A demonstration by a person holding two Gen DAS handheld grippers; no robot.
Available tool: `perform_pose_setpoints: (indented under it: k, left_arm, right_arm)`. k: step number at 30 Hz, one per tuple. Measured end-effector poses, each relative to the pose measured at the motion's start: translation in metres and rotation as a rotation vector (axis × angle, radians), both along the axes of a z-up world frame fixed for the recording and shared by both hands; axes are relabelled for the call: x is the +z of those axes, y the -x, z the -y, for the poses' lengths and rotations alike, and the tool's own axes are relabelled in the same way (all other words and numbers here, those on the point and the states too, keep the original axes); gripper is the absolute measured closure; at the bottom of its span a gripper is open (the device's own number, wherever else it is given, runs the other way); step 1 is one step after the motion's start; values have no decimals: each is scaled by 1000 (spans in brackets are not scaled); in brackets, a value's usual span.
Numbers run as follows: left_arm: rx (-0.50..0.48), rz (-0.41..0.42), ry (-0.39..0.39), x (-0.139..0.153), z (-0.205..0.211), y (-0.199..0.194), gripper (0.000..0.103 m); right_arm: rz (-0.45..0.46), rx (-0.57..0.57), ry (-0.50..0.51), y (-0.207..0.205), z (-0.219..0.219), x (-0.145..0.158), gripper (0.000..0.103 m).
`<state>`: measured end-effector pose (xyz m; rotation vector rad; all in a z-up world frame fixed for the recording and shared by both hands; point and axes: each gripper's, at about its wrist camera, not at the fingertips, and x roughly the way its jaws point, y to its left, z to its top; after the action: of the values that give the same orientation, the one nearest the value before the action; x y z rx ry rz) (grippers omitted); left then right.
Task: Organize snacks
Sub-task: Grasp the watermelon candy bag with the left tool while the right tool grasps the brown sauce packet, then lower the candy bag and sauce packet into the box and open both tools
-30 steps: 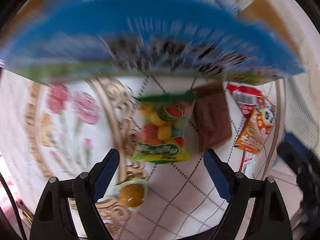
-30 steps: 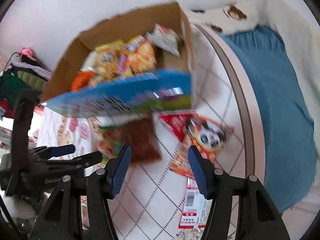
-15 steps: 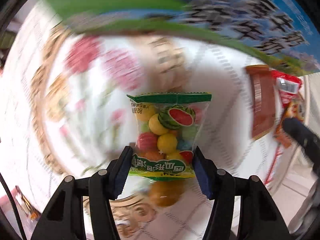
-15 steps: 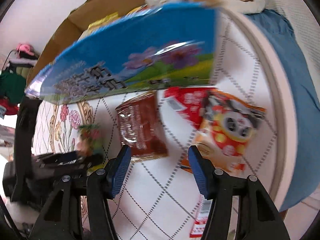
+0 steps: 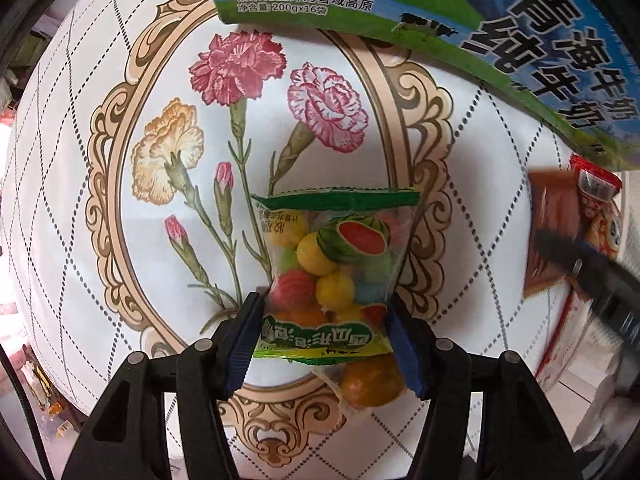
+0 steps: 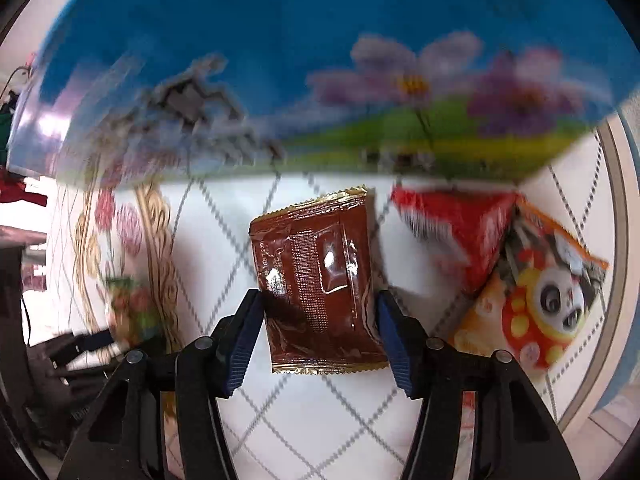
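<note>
White tablecloth (image 5: 100,184) printed with a dashed diamond grid, a gold scroll frame and pink and cream carnations covers the table beneath both grippers. Along the top of both views the blue-and-green printed side of a cardboard box (image 5: 532,40) is cut off by the frame and smeared in the right wrist view, so nothing inside it can be seen. The left gripper (image 5: 326,340) points down with its blue pads against the 2 sides of a clear plastic bag of fruit-shaped candies (image 5: 332,272) with a green top seal, clamping its lower end; its jaws have just been closing onto that bag. Beneath the bag lies an orange round sweet (image 5: 372,384), half hidden. The right gripper (image 6: 320,336) straddles a glossy brown foil sachet (image 6: 320,284) lying flat on the cloth; its jaws have just been narrowing, and whether the pads press the sachet I cannot tell. Just right of the sachet lie a red snack packet (image 6: 460,228) and an orange panda-printed packet (image 6: 544,300), both blurred.
</note>
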<state>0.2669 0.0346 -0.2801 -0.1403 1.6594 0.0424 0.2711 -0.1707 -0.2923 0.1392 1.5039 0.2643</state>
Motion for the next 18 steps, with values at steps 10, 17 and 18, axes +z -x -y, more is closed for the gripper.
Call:
perform_pose_setpoints:
  k: [10, 17, 18]
  left_arm:
    - [12, 3, 12, -18, -22, 7, 44]
    - [-12, 77, -19, -13, -7, 1, 53]
    - [-15, 81, -15, -11, -6, 2, 53]
  right_arm:
    - [-81, 25, -10, 49, -1, -9, 38]
    - [32, 16, 89, 50, -25, -23, 43]
    - [38, 13, 89, 52, -27, -21, 44]
